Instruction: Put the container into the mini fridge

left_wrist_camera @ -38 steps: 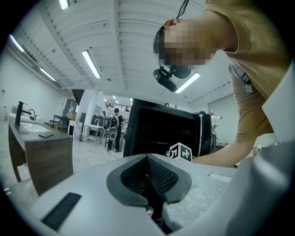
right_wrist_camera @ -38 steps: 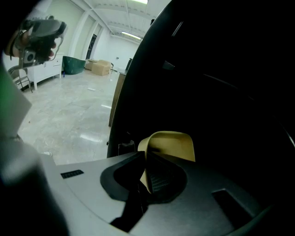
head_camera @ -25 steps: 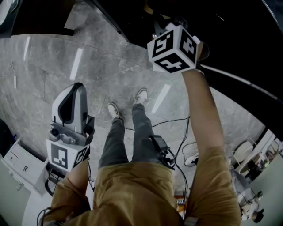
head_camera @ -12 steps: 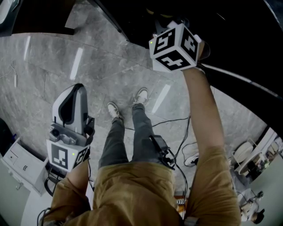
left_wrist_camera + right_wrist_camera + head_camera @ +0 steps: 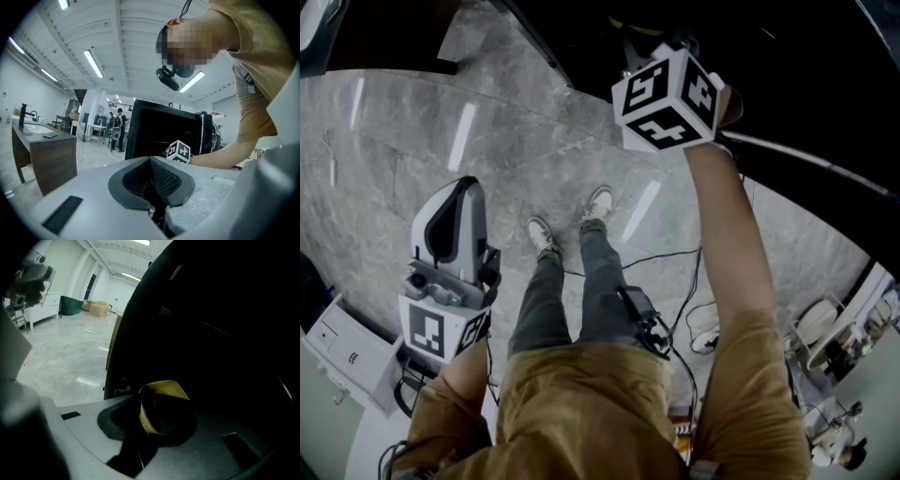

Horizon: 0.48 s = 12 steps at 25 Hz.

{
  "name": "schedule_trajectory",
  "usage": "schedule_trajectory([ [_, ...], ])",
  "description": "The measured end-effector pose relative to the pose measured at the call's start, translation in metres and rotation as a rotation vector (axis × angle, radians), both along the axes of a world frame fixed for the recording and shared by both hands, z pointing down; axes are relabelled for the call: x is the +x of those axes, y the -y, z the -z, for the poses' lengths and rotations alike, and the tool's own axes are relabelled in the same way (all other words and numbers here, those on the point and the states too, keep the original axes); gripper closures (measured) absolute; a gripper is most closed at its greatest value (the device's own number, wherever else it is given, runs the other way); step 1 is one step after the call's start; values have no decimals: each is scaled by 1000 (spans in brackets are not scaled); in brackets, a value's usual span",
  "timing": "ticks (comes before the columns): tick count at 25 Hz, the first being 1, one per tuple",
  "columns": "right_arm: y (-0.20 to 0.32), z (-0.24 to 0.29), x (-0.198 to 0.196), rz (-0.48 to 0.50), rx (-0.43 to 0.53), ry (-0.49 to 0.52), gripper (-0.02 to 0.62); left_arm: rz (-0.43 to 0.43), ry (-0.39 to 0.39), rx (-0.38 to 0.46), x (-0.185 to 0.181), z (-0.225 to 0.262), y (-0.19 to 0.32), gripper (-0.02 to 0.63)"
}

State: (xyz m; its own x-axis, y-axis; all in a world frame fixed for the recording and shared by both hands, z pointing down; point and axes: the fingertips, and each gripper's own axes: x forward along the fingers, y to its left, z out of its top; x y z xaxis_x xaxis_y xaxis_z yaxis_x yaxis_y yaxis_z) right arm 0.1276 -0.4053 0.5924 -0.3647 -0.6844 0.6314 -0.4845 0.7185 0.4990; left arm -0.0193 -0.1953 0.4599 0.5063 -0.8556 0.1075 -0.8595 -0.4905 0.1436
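1. Left gripper [image 5: 459, 192] sat at 8 o'clock over the grey marble floor [image 5: 403, 150], nose pointing toward 12, its left marker cube [image 5: 441, 330] nearest the body.
2. Right gripper [image 5: 656, 52] was at 1 o'clock on an outstretched forearm [image 5: 722, 234]. The right marker cube [image 5: 668, 98] faced the camera, and the jaw end was lost in the dark.
3. Mini fridge [image 5: 787, 84] showed as a black mass from 12 to 3 o'clock.
4. Grey trousers [image 5: 581, 300] and white shoes [image 5: 600, 202] were at centre.
5. Black cables [image 5: 675, 255] trailed toward 4 o'clock, and a white cabinet [image 5: 342, 352] stood at the 8 o'clock edge.
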Motion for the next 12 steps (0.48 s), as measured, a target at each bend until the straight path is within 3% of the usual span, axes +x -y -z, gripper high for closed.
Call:
schedule_trajectory([
  [6,-8,5,-4,-19,1,15,511,-19,1,0,-4,-3,-5,606],
  [12,-19,12,-5,-46,7,62,568,-51,17,37,-3,8,2,606],
])
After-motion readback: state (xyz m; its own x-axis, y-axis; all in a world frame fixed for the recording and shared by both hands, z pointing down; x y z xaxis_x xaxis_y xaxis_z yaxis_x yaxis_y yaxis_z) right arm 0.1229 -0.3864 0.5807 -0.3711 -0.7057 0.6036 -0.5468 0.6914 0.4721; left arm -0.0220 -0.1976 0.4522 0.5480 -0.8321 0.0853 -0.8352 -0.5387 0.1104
